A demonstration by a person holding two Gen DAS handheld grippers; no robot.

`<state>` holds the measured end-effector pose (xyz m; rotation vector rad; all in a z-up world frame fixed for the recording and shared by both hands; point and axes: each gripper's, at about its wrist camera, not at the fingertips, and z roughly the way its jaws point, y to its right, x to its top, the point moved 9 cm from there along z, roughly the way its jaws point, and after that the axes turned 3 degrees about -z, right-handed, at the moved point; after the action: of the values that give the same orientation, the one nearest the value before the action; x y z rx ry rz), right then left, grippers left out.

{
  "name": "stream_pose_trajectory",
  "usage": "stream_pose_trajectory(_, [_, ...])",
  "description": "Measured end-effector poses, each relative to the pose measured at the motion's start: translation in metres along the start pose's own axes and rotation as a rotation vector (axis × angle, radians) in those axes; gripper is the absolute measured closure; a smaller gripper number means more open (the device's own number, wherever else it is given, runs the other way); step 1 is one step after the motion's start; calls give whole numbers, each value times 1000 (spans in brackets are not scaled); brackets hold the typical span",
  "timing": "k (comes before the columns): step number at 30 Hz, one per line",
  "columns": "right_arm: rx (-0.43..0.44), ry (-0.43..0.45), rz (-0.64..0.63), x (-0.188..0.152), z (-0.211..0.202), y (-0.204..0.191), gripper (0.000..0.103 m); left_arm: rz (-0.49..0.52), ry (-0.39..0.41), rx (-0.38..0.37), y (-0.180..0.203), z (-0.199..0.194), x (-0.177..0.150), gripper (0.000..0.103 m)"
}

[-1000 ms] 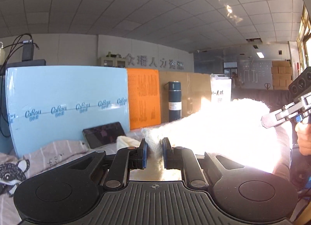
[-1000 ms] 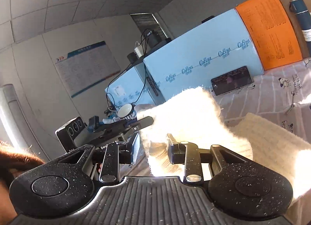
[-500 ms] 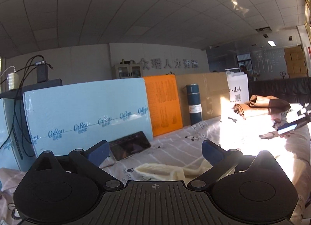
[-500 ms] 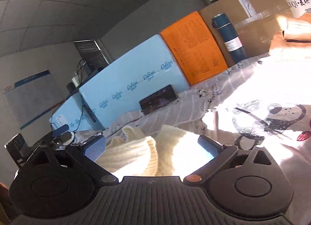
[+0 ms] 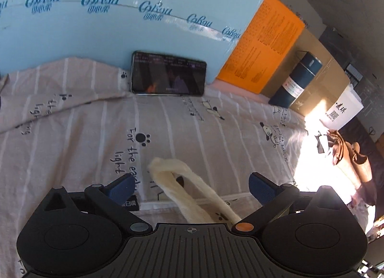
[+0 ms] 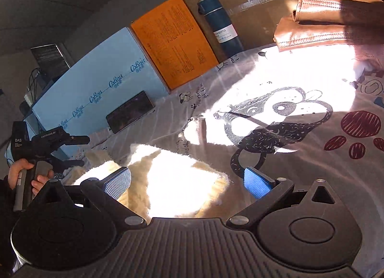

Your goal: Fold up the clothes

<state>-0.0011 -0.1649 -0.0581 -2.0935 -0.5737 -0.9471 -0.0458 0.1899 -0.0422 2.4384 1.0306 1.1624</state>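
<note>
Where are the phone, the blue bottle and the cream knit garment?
phone (image 5: 168, 76), left wrist view, middle of its screen.
blue bottle (image 6: 222, 25), right wrist view, its body above the label.
cream knit garment (image 6: 168, 182), right wrist view, its sunlit folded top.

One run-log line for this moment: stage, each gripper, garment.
stage: between grasps | left gripper: open, over cream strip, holding nothing | right gripper: open, holding nothing | cream knit garment: lying on printed sheet

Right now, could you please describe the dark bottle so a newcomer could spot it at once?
Find the big light-blue board behind the bed, then the orange sheet beside it. The bottle stands upright just past that sheet, against brown cardboard: a dark teal cylinder with a white label.
</note>
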Motion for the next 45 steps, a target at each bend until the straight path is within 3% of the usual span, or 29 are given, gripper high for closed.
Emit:
stream_pose_trajectory(7, [14, -58, 21, -6, 19, -9, 2, -100, -98, -57, 1, 35, -6, 2])
stream_pose_trajectory(10, [8, -58, 30, -7, 25, -14, 5, -50, -70, -44, 8, 43, -9, 3])
stream_pose_trajectory(11, [6, -57, 26, -8, 26, -16, 6, -28, -56, -33, 10, 43, -9, 9])
stream_pose_trajectory(12, [4, -55, 23, -9, 27, -19, 16, 0, -41, -19, 11, 43, -9, 14])
stream_pose_trajectory(13, [9, -58, 10, -10, 28, -21, 22, 33, -28, -6, 12, 42, -10, 34])
stream_pose_trajectory(14, [-4, -54, 3, -11, 28, -22, 31, 66, -21, 1, 12, 42, -11, 62])
stream_pose_trajectory(17, [-39, -31, -11, -12, 28, -24, 52, 126, 1, -24, 11, 38, -15, 84])
stream_pose_trajectory(19, [-39, -9, -9, -11, 27, -24, 62, 150, 35, -35, 11, 29, -17, 86])
stream_pose_trajectory(21, [-23, 11, -9, -7, 26, -25, 83, 166, 88, -56, 12, 15, -17, 86])
stream_pose_trajectory(22, [-17, 22, -13, -3, 26, -25, 86, 173, 115, -68, 13, 6, -16, 86])
stream_pose_trajectory(30, [18, 137, -75, 50, 35, -41, 91, 275, 371, -117, 40, -62, 8, 88])
stream_pose_trajectory(33, [19, 196, -88, 84, 47, -46, 91, 271, 421, -128, 49, -71, 26, 88])
stream_pose_trajectory(37, [-28, 269, -68, 128, 65, -39, 91, 228, 455, -166, 58, -66, 53, 88])
stream_pose_trajectory(40, [-78, 269, -70, 149, 85, -27, 91, 209, 445, -166, 62, -49, 69, 88])
stream_pose_trajectory(45, [-139, 158, -16, 155, 133, 4, 91, 165, 336, -76, 47, 5, 76, 88])
